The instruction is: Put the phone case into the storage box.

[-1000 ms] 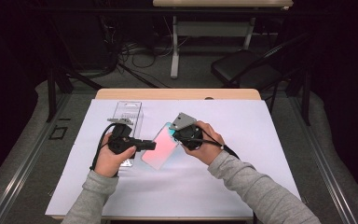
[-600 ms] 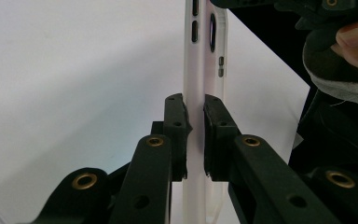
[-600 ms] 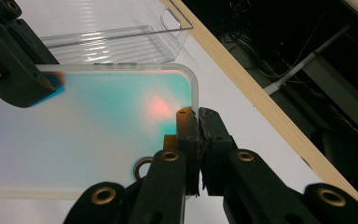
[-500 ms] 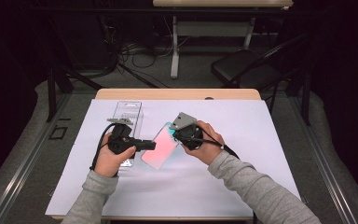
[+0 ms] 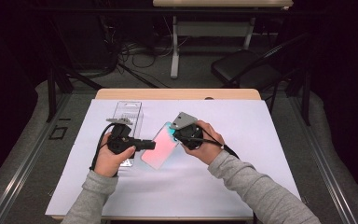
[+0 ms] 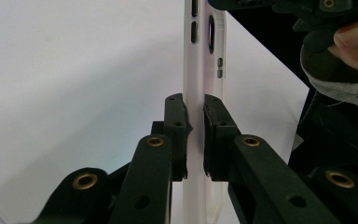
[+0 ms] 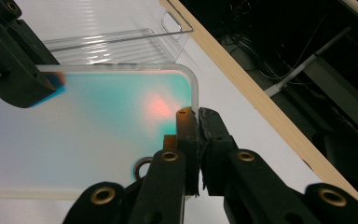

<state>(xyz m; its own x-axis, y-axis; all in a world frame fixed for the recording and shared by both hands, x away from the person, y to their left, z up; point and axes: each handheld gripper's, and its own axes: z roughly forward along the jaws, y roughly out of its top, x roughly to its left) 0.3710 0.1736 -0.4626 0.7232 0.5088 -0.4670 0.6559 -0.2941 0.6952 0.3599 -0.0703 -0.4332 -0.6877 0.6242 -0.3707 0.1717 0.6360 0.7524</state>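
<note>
Right now both grippers hold one phone case [image 5: 159, 148] between them, lifted off the white sheet [image 5: 242, 140] that covers the table [image 5: 177, 94]. The left gripper [image 5: 150, 145] comes in from the left, its jaws closed narrow on the case's long edge; in the left gripper view the pads [image 6: 176, 122] press either side of the thin pale wall, with the side cutouts showing above them. The right gripper [image 5: 179, 136] pinches the far corner, its jaws almost shut on the rim where the case rounds off, as the right gripper view shows. The case looks translucent, pink fading to teal, and tilts across the space between the hands. A clear plastic tray [image 5: 127, 112] lies flat on the sheet just behind the left gripper, near the table's far edge.
</note>
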